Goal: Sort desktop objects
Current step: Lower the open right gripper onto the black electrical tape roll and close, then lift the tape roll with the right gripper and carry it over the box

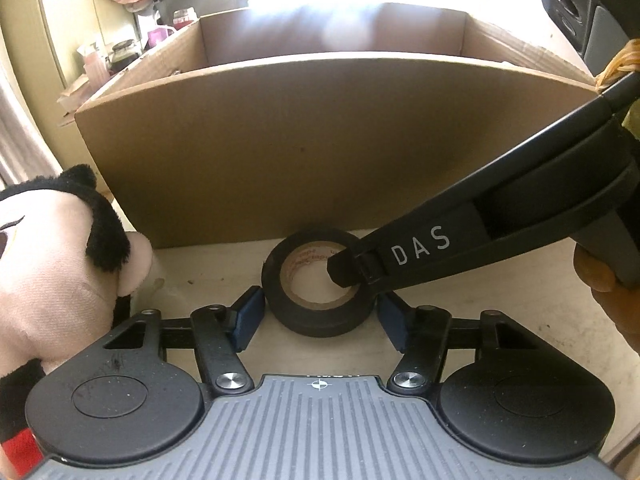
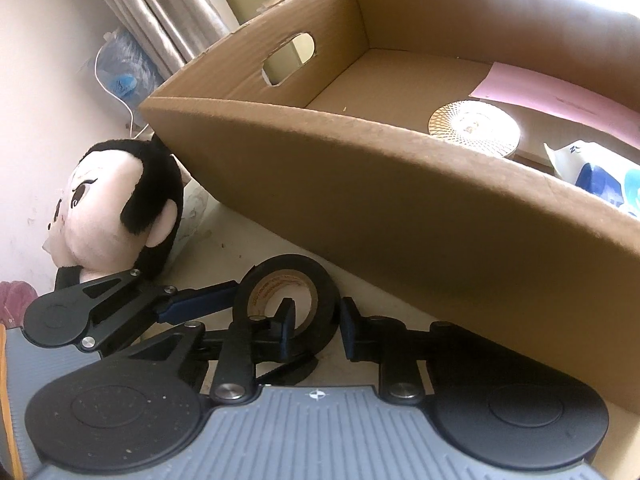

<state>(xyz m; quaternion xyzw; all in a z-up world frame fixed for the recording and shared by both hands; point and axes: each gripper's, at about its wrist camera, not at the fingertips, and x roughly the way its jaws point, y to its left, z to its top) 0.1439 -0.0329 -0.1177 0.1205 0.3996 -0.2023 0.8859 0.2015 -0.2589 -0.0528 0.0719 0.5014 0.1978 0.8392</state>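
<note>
Only your right view shows the box's [image 2: 360,184] contents, while your left gripper [image 1: 318,314] pinches the tape roll's [image 1: 316,284] outer sides and your right gripper [image 2: 318,326] pinches its wall, both angled down.

White letters "DAS" on the black right gripper [image 1: 352,276]; tape roll [image 1: 316,280] core print unreadable.

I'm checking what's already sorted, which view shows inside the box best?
Right wrist view: it looks over the box wall to a round disc and pink paper. Left wrist view shows mostly its outer wall.
</note>
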